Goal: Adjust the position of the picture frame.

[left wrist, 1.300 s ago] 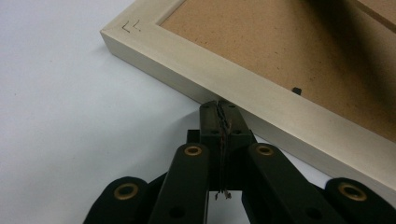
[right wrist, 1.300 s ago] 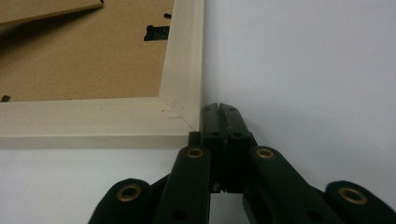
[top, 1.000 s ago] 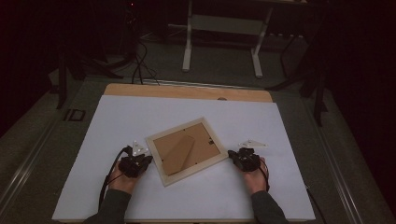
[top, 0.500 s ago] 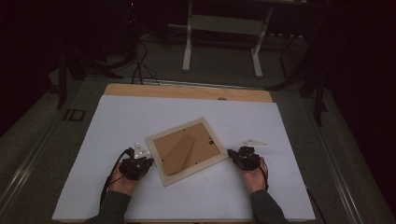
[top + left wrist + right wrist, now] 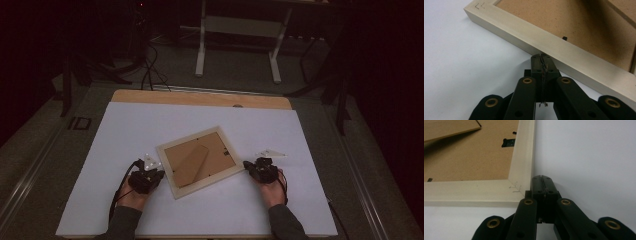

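On the white table sheet (image 5: pixel 125 145), the left gripper (image 5: pixel 150 176) sits at the near-left edge of the pale wooden picture frame (image 5: pixel 201 160), jaws pressed together, tips touching the rail. The frame lies face down at the middle, tilted, holding a brown fibreboard backing (image 5: pixel 187 156). The left gripper view shows a small black tab (image 5: pixel 564 38) on the backing. The right gripper (image 5: pixel 251 167), jaws likewise closed on nothing, is against the frame's right corner; its view shows a black hanger clip (image 5: pixel 507 142).
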Motion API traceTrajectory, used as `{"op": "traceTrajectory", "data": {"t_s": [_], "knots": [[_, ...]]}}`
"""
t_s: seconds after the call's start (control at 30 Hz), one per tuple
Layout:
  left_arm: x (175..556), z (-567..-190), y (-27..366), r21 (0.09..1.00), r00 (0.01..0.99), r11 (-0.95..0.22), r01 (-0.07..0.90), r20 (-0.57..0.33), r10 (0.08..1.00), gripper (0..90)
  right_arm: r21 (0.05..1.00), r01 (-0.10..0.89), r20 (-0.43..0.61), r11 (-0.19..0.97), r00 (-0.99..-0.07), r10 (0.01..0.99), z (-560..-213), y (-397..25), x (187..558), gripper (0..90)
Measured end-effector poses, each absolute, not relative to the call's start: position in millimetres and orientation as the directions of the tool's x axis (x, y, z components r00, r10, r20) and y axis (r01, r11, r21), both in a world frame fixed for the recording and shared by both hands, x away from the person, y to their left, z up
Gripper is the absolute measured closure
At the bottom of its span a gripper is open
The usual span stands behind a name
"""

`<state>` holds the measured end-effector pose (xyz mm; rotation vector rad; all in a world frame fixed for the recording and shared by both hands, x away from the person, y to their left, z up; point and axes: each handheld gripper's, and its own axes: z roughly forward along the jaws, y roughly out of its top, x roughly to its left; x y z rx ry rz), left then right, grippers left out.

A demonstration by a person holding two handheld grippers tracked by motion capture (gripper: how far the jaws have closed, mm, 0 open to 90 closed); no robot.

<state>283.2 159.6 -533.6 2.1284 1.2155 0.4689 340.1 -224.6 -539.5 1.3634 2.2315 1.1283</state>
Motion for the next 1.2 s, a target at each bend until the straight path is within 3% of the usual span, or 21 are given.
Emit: {"op": "traceTrajectory", "data": {"t_s": [1.2], "knots": [[304.5, -534.8, 148.4, 0.692, 0.453, -0.329, 0.642, 0.003, 0.891, 90.0, 0.727, 0.644, 0.164, 0.240, -0.502, 0.849, -537.9, -231.3, 327.6, 90.0]]}}
